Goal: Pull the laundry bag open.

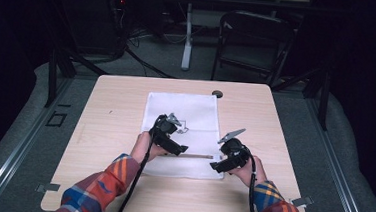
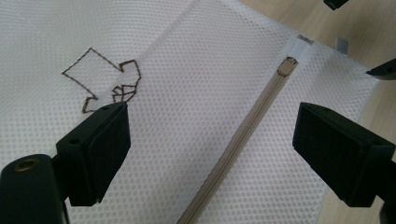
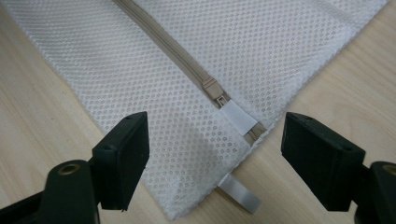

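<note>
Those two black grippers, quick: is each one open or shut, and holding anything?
Left gripper: open, holding nothing, above the mesh bag.
Right gripper: open, holding nothing, jaws either side of the zipper slider.

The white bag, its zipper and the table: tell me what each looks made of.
White bag: looks like synthetic mesh fabric, matte, judging by its regular grid of tiny holes; a brown stitched outline marks it.
Zipper: beige woven tape with what seems a plastic slider, dull in finish.
Table: pale wood or wood-look laminate, smooth, with faint grain lines.
</note>
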Motion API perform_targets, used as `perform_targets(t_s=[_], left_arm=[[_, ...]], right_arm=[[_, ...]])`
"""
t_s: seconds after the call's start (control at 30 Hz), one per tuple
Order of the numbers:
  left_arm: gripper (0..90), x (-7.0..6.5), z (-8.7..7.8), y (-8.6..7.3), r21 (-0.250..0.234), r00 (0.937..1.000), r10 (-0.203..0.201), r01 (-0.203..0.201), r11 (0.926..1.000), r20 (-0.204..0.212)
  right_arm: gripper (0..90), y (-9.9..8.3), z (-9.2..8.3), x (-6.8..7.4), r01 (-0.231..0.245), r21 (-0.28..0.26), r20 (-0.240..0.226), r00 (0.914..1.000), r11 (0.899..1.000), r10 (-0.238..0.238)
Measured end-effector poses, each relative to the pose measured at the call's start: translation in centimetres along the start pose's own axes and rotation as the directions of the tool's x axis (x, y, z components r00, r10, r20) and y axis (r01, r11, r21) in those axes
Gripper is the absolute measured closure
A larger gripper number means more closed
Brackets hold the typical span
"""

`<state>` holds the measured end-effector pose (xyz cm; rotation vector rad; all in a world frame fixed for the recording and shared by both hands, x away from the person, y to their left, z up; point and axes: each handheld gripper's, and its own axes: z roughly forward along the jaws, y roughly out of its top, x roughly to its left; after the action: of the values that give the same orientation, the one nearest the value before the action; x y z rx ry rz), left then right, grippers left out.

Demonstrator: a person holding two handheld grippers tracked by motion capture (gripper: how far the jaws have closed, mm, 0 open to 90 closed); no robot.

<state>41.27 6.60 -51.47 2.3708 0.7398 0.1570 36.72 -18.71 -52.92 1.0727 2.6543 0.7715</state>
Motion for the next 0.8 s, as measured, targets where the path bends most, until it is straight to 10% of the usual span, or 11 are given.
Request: perform_targets(t_s=[0.47,0.8], left_arm=[[16.6,-1.6,2.7,1.1,0.031,0.9975,0.039,-0.041,0.9987,0.059],[29.7,-2.6,4.4,1.5,0.048,0.9911,0.071,-0.076,0.9959,0.113]], right_arm=[[79.1,0.1,0.6,-1.0,-0.050,-0.059,0.031,0.9982,0.997,0.052],[90.0,0.1,2.9,-1.4,-0.093,0.003,0.085,0.9920,0.996,0.093]])
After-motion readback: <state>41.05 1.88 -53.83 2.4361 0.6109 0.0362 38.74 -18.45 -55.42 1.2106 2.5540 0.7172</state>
